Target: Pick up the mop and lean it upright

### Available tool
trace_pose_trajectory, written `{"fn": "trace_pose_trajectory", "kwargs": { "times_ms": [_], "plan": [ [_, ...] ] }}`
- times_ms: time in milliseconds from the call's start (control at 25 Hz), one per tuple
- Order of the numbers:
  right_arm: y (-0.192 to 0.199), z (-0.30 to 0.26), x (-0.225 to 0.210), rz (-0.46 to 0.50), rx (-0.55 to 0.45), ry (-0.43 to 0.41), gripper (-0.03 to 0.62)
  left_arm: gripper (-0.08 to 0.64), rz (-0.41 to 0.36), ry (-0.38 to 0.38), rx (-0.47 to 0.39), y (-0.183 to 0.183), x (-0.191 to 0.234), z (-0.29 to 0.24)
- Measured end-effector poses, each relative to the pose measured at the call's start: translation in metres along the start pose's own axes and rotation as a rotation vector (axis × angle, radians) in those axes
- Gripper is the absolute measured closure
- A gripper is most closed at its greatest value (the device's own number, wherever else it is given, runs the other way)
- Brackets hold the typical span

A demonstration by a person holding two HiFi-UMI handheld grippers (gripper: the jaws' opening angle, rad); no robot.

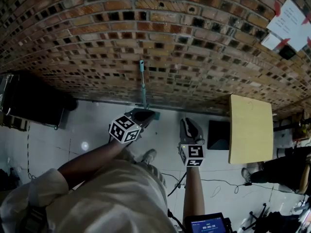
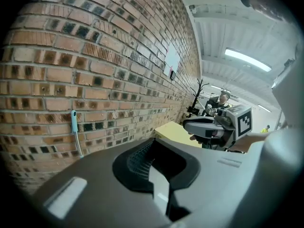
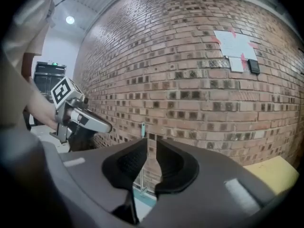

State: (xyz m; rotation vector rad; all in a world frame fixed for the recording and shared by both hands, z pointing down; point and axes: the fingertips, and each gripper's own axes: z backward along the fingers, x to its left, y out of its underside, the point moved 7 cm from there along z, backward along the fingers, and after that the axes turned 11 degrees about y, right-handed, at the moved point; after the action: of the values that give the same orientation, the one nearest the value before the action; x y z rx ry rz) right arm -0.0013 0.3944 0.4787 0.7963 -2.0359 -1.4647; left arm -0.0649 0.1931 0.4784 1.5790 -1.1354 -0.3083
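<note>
The mop (image 1: 142, 84) stands upright on its own, its teal handle against the brick wall (image 1: 97, 42) and its head on the floor at the wall's foot. In the left gripper view the mop (image 2: 74, 127) is off to the left. In the right gripper view the mop (image 3: 143, 132) lies straight ahead, seen through the jaw gap. My left gripper (image 1: 148, 114) (image 2: 159, 148) hangs just short of the mop's foot, slightly open and holding nothing. To its right my right gripper (image 1: 188, 125) (image 3: 151, 141) is narrowly open and holds nothing.
A yellow board (image 1: 250, 127) leans by the wall at the right, with a black box (image 1: 218, 135) next to it. A dark cabinet (image 1: 34, 103) stands at the left. Papers (image 1: 291, 23) are taped to the wall. Cables (image 1: 218, 183) run over the pale floor.
</note>
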Motion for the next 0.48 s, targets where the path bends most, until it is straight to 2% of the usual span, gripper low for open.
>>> {"fn": "trace_pose_trajectory", "kwargs": {
  "times_ms": [240,480],
  "plan": [
    [0.003,-0.006,0.029,0.038,0.029,-0.049,0.535,0.54,0.026,0.029,-0.015,0.009,-0.002,0.006],
    [0.009,-0.004,0.033,0.011,0.078,0.004,0.56,0.54,0.031,0.059,0.013,0.013,0.012,0.019]
  ]
}}
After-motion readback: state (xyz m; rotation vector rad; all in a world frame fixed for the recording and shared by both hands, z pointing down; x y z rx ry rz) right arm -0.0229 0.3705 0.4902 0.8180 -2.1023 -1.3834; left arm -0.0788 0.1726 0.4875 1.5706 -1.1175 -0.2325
